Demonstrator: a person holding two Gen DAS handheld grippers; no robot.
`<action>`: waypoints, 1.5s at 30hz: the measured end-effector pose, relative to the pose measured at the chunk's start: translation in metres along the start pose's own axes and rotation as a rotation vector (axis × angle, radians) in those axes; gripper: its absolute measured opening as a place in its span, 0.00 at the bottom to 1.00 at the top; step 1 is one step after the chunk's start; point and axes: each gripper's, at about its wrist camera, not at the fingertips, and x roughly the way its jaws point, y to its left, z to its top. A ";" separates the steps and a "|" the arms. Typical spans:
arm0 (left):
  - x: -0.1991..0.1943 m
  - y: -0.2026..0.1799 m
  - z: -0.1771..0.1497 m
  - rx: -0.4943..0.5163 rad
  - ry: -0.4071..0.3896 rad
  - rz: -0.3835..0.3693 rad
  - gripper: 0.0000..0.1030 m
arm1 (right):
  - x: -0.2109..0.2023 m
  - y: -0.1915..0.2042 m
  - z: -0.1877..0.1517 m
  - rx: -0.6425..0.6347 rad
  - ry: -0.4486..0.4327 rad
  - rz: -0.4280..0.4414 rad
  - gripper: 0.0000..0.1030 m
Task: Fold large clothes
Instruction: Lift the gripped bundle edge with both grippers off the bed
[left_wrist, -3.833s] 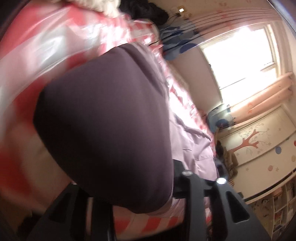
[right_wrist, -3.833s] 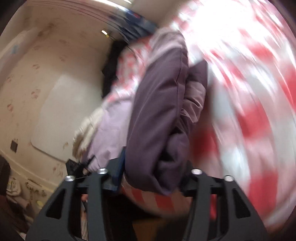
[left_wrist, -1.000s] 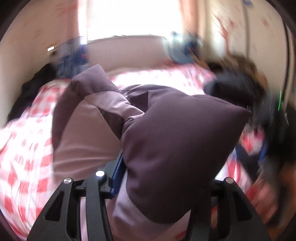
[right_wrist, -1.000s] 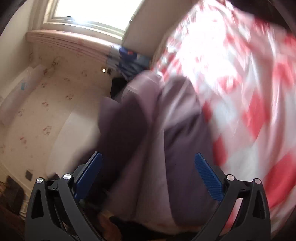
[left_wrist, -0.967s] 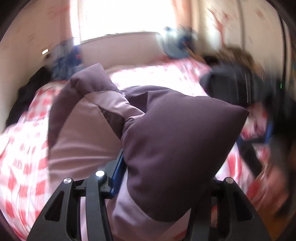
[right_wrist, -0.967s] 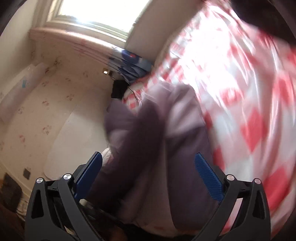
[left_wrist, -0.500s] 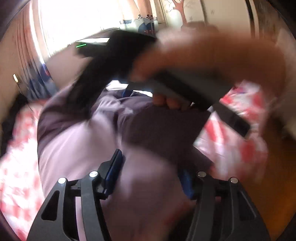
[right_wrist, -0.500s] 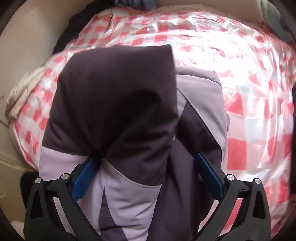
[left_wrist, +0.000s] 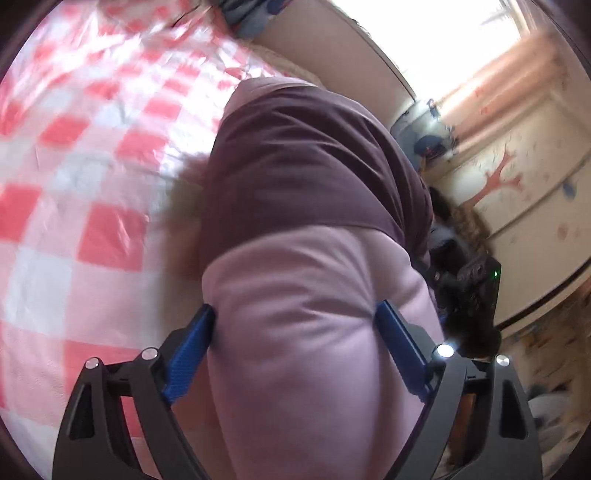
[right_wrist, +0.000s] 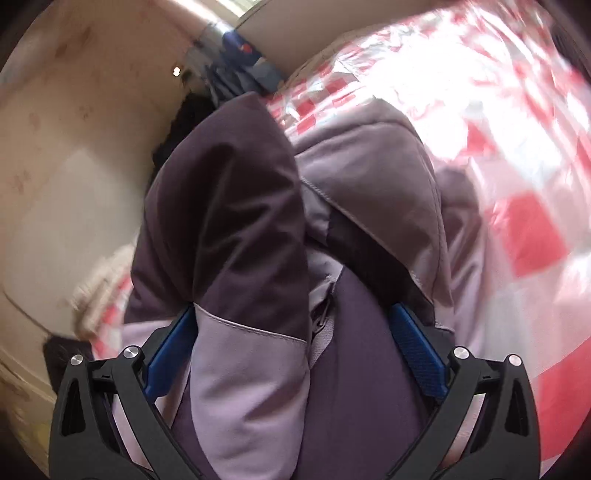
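A padded jacket in dark purple and pale lilac (left_wrist: 310, 229) lies folded in a thick bundle on a bed with a red-and-white checked cover (left_wrist: 74, 155). My left gripper (left_wrist: 295, 339) is open, its blue-padded fingers (left_wrist: 192, 343) astride the lilac end of the bundle. In the right wrist view the jacket (right_wrist: 251, 221) shows a dark sleeve folded over the body. My right gripper (right_wrist: 295, 347) is open too, its fingers (right_wrist: 417, 350) on either side of the bundle. The checked cover (right_wrist: 524, 229) lies to the right.
The other hand-held gripper (left_wrist: 472, 291) shows black at the jacket's right edge. A wardrobe with a tree decal (left_wrist: 509, 177) and a bright window (left_wrist: 443, 40) stand beyond the bed. Dark and blue clothes (right_wrist: 236, 62) are heaped at the bed's far end by a beige wall (right_wrist: 74, 110).
Both grippers have swung around the folded jacket. The left gripper, shut on the jacket a second ago, has opened wide and now straddles its lilac end. The right gripper stays open over the bundle.
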 end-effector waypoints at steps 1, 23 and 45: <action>-0.006 -0.006 0.000 0.038 0.003 0.024 0.82 | 0.003 -0.001 -0.004 0.013 -0.013 0.012 0.95; -0.060 -0.040 -0.007 0.403 -0.069 0.444 0.83 | 0.029 0.177 0.003 -0.294 0.054 -0.084 0.94; -0.053 -0.046 -0.028 0.503 -0.106 0.496 0.88 | 0.065 0.097 -0.054 -0.131 0.066 -0.229 0.94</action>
